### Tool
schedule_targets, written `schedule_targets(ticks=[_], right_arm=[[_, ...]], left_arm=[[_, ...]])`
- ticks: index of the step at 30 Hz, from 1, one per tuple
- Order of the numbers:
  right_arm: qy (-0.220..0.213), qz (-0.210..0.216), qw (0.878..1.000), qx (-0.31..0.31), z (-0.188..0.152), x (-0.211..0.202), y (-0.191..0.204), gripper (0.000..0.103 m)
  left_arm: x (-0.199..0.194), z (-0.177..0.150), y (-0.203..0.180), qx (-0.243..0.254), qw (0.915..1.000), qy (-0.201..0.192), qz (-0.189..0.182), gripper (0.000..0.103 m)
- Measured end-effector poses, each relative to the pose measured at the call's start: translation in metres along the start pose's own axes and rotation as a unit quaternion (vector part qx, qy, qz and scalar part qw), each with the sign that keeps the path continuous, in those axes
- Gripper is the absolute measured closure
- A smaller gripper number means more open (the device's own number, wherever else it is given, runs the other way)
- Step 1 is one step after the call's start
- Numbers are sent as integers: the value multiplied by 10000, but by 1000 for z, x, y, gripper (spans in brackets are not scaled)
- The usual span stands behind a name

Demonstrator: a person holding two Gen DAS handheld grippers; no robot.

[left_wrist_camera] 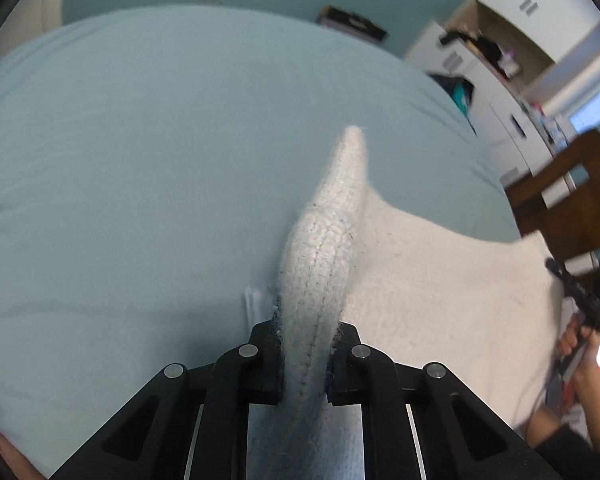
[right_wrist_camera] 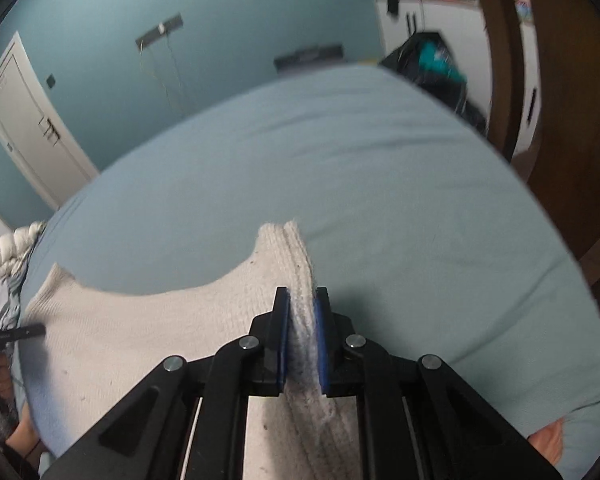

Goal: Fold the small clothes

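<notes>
Clamped between the black jaws at the near edge of the left wrist view is a thick ribbed hem of the white knit garment [left_wrist_camera: 420,280]; my left gripper [left_wrist_camera: 304,356] has it pinched so the hem stands up in a ridge running away from the camera. I judge that hold is there to give me one corner to lift. The rest of the garment lies flat to the right of the ridge on the pale blue bed sheet [left_wrist_camera: 140,160], which fills the middle and far part of the view. At the far right edge a hand [left_wrist_camera: 580,344] carries the other tool, close to the garment's opposite side, so the two grips sit at either end of one edge. Beyond the bed, white cupboards [left_wrist_camera: 500,80] and a wooden chair [left_wrist_camera: 572,200] stand well apart from the work.

Blue-padded jaws fill the near edge of the right wrist view, and my right gripper [right_wrist_camera: 302,336] is pressed shut on another ribbed strip of the same white knit garment [right_wrist_camera: 140,340]. The cloth spreads out to the left over the bed sheet [right_wrist_camera: 380,160]. With both ends gripped, I reckon I can carry that edge across in one even fold. A white door [right_wrist_camera: 32,120] stands in the far left wall.
</notes>
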State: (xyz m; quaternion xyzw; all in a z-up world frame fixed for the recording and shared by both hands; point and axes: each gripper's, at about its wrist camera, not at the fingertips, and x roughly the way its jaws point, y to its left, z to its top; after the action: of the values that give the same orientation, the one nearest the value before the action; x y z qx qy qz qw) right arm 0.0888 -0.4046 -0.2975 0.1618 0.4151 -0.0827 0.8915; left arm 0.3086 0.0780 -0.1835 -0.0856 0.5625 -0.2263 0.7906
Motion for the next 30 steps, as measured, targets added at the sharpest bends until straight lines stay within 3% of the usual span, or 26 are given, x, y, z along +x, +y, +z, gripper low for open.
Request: schedule_targets(ticks=[3, 6, 8, 9, 12, 14, 17, 19, 23, 25, 27, 28, 29, 30], right_arm=[[104, -338, 9993, 155, 0, 25, -8, 96], [524, -557, 9967, 267, -8, 64, -21, 96], [1046, -569, 9924, 305, -18, 96, -29, 94], [1260, -504, 9897, 452, -25, 107, -35, 93], [1621, 43, 9785, 1276, -25, 107, -65, 80], [1539, 61, 9743, 1645, -15, 78, -83, 55], [1392, 318, 9737, 1776, -9, 25, -96, 28], [1629, 732, 9703, 1632, -22, -9, -97, 25], [2480, 1041, 9551, 1240, -80, -40, -90, 25], [2874, 884, 9479, 1057, -118, -41, -89, 25], [3123, 823, 9411, 999, -118, -23, -88, 25], [3386, 969, 9289, 1142, -123, -15, -88, 33], [3422, 1274, 9196, 1449, -122, -14, -90, 62], [3309, 1321, 9206, 1598, -121, -13, -95, 72]], left_arm=[[24, 4, 15, -403, 9989, 141, 185, 90], [65, 0, 21, -629, 9962, 494, 340, 89], [77, -1, 24, -903, 9943, 524, 219, 84], [79, 1, 28, -1069, 9926, 563, 112, 74], [66, 2, 48, -1717, 9818, 797, -137, 21], [35, 1, 52, -1829, 9816, 504, -216, 17], [-7, -1, 43, -1365, 9893, 496, 122, 12], [-27, -11, 32, -865, 9934, 555, 517, 3], [-38, -46, 22, -334, 9907, 770, 1071, 2], [-34, -75, 19, -295, 9913, 926, 886, 2], [-23, -104, 21, -242, 9901, 1161, 753, 2], [-11, -117, 19, -153, 9886, 1318, 706, 2], [-2, -125, 16, -67, 9869, 1428, 749, 2], [12, -132, 10, 179, 9816, 1670, 908, 3]])
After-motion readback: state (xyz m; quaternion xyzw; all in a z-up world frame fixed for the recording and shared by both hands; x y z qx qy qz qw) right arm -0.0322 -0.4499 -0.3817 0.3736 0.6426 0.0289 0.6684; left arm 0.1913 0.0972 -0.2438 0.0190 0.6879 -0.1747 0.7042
